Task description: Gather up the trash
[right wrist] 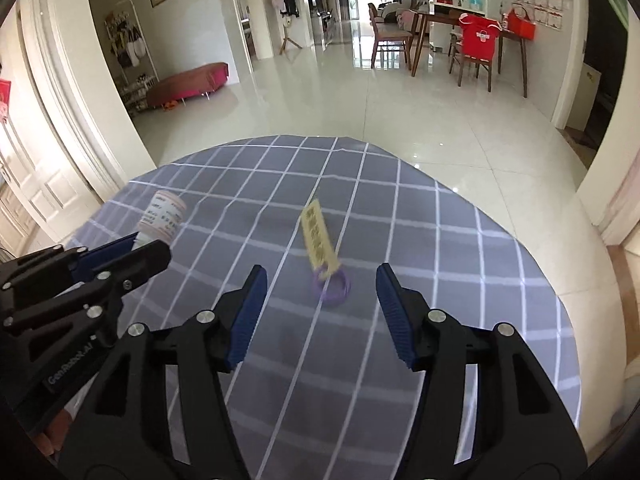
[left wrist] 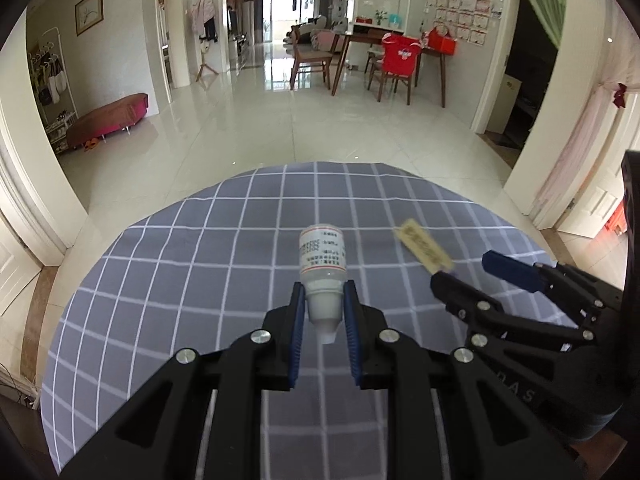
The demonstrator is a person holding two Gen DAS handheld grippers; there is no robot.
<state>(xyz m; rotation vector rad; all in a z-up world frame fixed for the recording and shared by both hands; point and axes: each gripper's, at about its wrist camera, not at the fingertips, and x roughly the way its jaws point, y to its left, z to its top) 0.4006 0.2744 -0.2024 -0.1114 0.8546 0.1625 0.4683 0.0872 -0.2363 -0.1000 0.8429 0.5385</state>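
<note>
Left gripper [left wrist: 323, 316]: jaws narrow, clamped on the neck end of a small white bottle [left wrist: 323, 264]. Bottle pointing forward past the fingertips, printed label facing up, held above the bench [left wrist: 160, 280]. Blue pads pressing both sides of the bottle's lower section.

Right gripper [right wrist: 322, 300]: jaws spread wide, nothing pressed between them. Yellow tag [right wrist: 318, 240] with a purple ring [right wrist: 334, 286] at its near end, located ahead of and between the two fingers, blurred; contact with the bench not determinable. No pad touching tag or ring.

Relative placement: right gripper just beside the left one, on its right, fingertips near the yellow tag in the left wrist view. Bottle well apart from the tag.

Bench: covered with a grey cloth bearing a white grid. Glossy tiled floor [left wrist: 280, 128] beyond.
</note>
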